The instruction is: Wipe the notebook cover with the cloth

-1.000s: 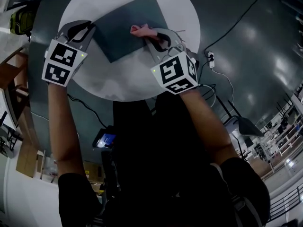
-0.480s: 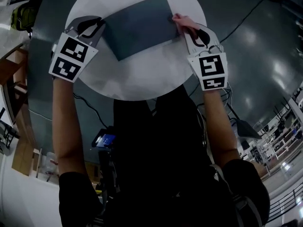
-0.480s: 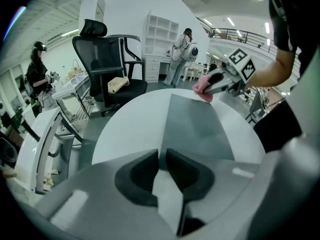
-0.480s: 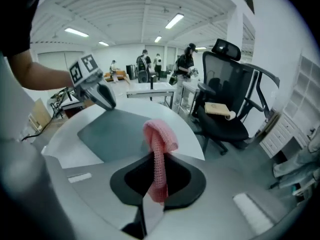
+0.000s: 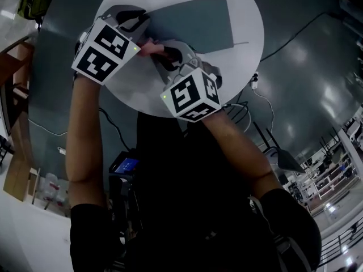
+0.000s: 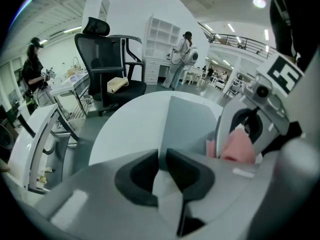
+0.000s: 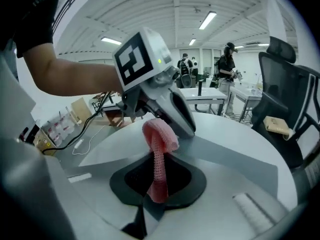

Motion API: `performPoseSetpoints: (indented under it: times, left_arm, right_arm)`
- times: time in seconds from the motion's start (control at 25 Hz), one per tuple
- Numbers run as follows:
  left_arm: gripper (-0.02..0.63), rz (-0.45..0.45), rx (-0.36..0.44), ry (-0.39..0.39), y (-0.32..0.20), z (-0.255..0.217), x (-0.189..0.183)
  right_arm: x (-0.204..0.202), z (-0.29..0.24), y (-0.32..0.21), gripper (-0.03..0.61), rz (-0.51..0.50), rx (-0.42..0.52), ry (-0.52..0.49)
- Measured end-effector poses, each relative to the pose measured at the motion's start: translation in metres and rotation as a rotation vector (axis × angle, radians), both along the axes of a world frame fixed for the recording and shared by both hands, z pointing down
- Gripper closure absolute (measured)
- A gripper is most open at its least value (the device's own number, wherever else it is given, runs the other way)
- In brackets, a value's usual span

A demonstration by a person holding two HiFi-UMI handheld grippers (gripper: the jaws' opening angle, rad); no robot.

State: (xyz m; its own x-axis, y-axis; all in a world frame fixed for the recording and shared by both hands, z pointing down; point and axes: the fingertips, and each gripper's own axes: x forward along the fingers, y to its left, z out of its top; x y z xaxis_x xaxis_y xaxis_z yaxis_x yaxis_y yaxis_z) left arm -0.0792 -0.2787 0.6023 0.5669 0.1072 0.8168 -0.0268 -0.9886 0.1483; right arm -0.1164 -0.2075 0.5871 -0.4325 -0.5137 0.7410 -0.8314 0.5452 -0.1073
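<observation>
A dark grey-green notebook lies on the round white table. My left gripper is at the notebook's left edge; in the left gripper view its jaws are closed with that edge of the notebook running into the thin slit between them. My right gripper is shut on a pink cloth just beside the left gripper, at the notebook's near left corner. In the right gripper view the cloth sticks up out of the jaws and folds over against the left gripper.
A black office chair stands beyond the table, and another chair is on the other side. Cables and a power strip lie on the dark floor. People work at desks far off.
The right gripper has carried the cloth from the notebook's right edge back across it to its left corner, next to the left gripper. The left gripper stays at the notebook's left edge.
</observation>
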Motion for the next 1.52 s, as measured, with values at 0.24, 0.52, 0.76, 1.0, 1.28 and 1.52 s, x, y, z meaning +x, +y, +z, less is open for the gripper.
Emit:
performPoseSetpoints:
  times: [0.24,0.52,0.76,1.0,1.28,1.52]
  left_arm:
    - [0.566,-0.005,-0.006,0.005,-0.001,0.0,0.0]
    - [0.565,-0.013,-0.018,0.011,-0.003,-0.002,-0.001]
    - [0.565,-0.002,-0.018,-0.004,-0.001,0.0,0.001]
    - [0.565,-0.02,-0.018,0.011,-0.003,0.0,-0.003]
    - [0.565,-0.009,-0.019,0.008,-0.004,-0.001,-0.001]
    - [0.565,-0.002,-0.014,0.012,-0.002,0.0,0.001]
  right_arm:
    - [-0.004,0.012,-0.005,0.549,-0.054,0.016,0.068]
    - [0.041,0.01,-0.003,0.549,0.012,0.019,0.093]
    - [0.092,0.013,0.008,0.549,0.068,0.025,0.139]
    - [0.131,0.012,0.015,0.549,0.118,0.03,0.18]
    - [0.173,0.012,0.024,0.549,0.18,0.033,0.22]
    - [0.21,0.019,0.033,0.55,0.234,-0.001,0.292]
